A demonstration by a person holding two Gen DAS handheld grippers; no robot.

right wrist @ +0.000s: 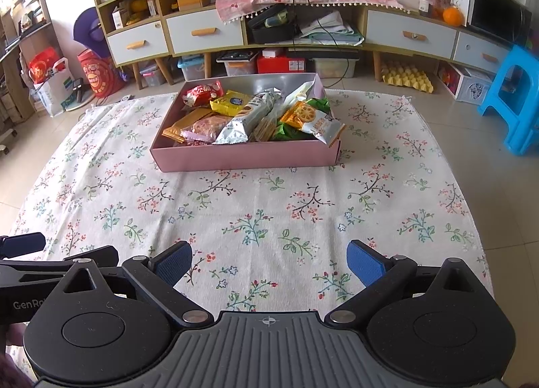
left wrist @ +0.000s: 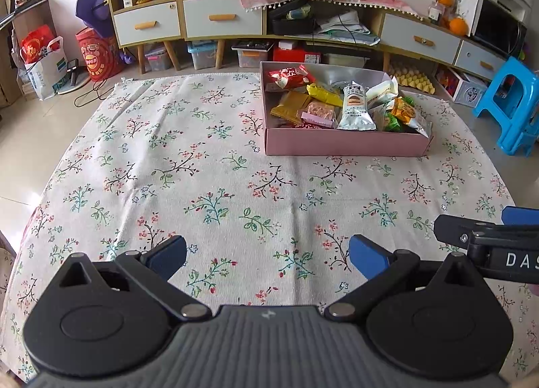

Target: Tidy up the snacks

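A pink box [left wrist: 343,145] [right wrist: 242,158] stands on the floral tablecloth [left wrist: 202,185] [right wrist: 269,206] and holds several snack packets: a red one [left wrist: 291,76] [right wrist: 202,92], a yellow one [left wrist: 323,93] [right wrist: 232,103], a silver one [left wrist: 355,108] [right wrist: 247,118], an orange one [left wrist: 402,111] [right wrist: 303,116]. My left gripper [left wrist: 267,258] is open and empty, low over the cloth, well short of the box. My right gripper [right wrist: 269,261] is open and empty too. Each gripper shows at the edge of the other's view.
A long low cabinet [left wrist: 222,17] [right wrist: 202,32] with drawers stands behind the table. A blue plastic stool [left wrist: 512,101] [right wrist: 512,98] stands at the right. Bags [left wrist: 43,61] and storage bins [right wrist: 239,66] sit on the floor.
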